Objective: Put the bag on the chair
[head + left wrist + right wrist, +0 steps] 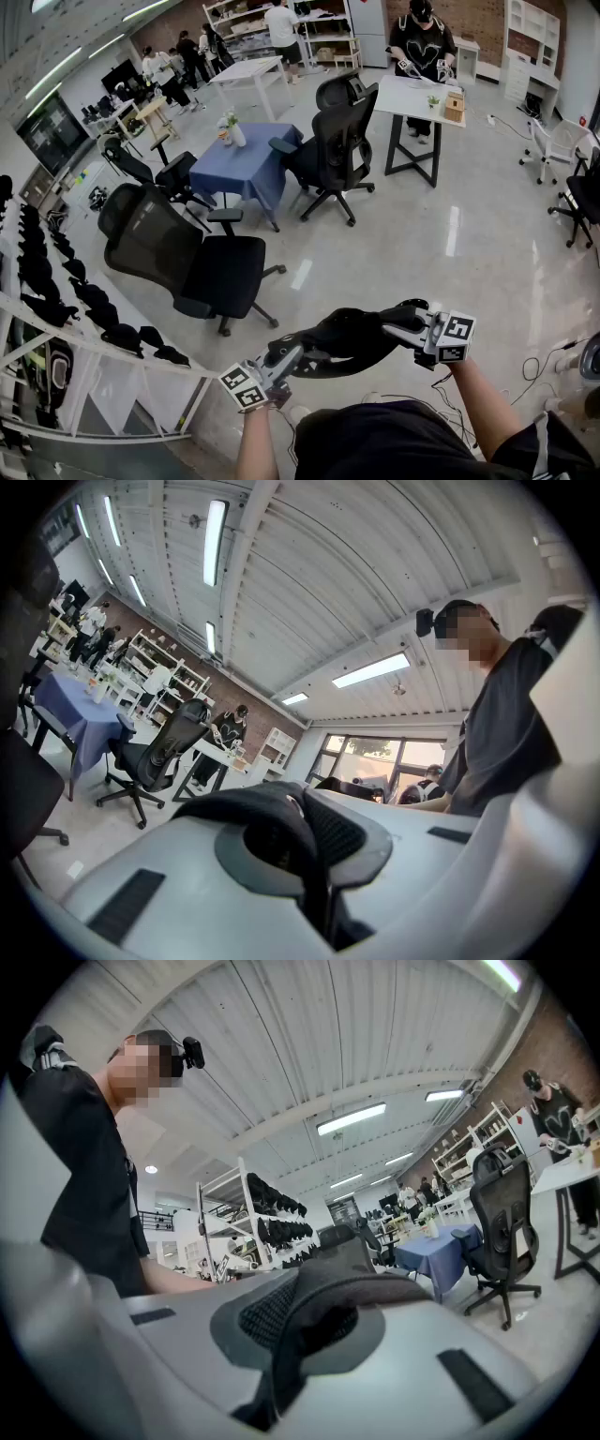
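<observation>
The left gripper (292,356) is seen clamped shut on one end of a black bag (342,339), and the right gripper (412,328) is clamped shut on the other end. In each gripper view, dark cloth and a patch of mesh are pinched between the pale jaws, with almost no gap left between them.

The bag is held in the air in front of the person's body, above the floor (450,234). Its long axis runs from one gripper to the other, across the head view. The right end is held slightly higher in that view. The cloth bulges upward in the middle.

Only in the head view is the whole bag shown, together with the nearest black chair (220,272). The chair stands beyond the bag and to the left, well apart from it, and nothing lies on its seat. A table with a blue cloth (239,164) is seen behind the chair.

Only in the left gripper view are large windows (375,761) shown, past the bag. In the right gripper view a white rack of black items (267,1218) is seen level and from the side.
</observation>
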